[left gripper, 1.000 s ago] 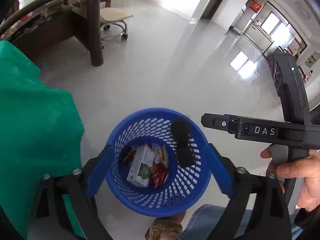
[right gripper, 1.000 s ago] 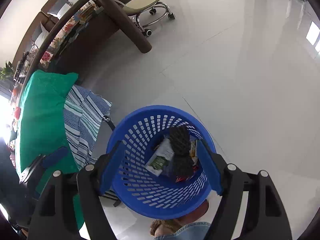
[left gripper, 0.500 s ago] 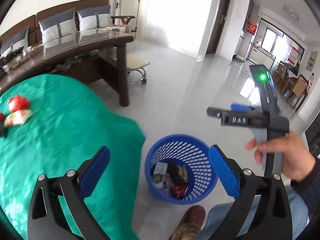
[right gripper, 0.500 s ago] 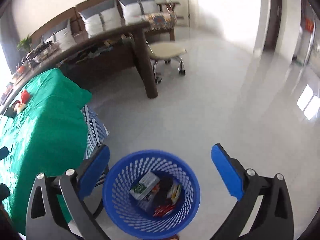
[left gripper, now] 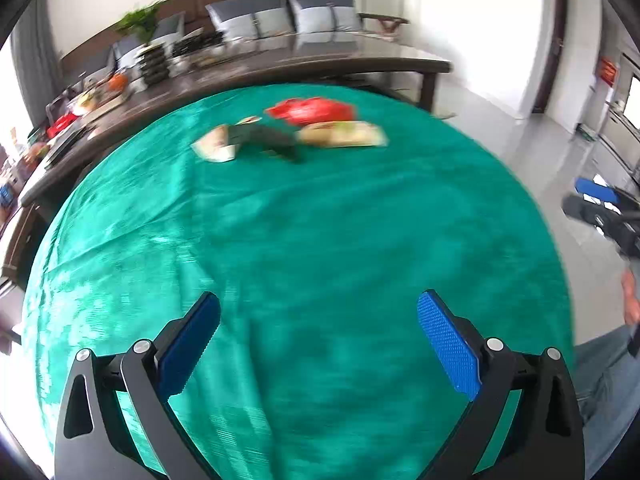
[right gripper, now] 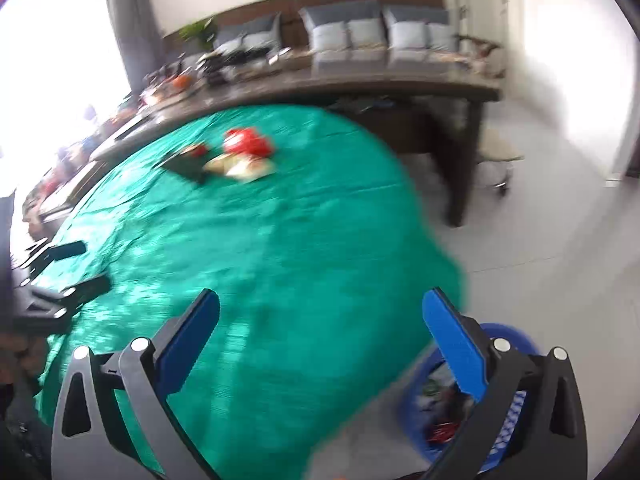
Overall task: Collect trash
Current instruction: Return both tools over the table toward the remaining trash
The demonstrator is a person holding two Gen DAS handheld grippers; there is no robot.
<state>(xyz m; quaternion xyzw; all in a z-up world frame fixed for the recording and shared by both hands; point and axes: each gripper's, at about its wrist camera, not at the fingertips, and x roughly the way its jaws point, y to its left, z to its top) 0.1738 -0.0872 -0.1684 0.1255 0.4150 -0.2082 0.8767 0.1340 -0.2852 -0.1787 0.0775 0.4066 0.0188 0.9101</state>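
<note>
Several pieces of trash lie at the far side of the green tablecloth (left gripper: 320, 240): a red wrapper (left gripper: 312, 110), a beige packet (left gripper: 344, 135), a dark item (left gripper: 264, 138) and a pale wrapper (left gripper: 214, 146). In the right wrist view the same pile shows as the red wrapper (right gripper: 248, 142) and beige packet (right gripper: 240, 168). The blue trash basket (right gripper: 516, 340) stands on the floor at lower right, holding wrappers. My left gripper (left gripper: 320, 340) and right gripper (right gripper: 322, 344) are both open and empty over the near part of the cloth. The frames are motion-blurred.
A long dark wooden table (left gripper: 320, 64) with clutter stands behind the green table, with a sofa and grey cushions (left gripper: 280, 20) beyond. A stool (right gripper: 498, 156) stands on the tiled floor at right. The left gripper also shows in the right wrist view (right gripper: 60, 276).
Both grippers have swung up and left from over the blue basket to face the green table and its trash pile. Both stay open and empty.
</note>
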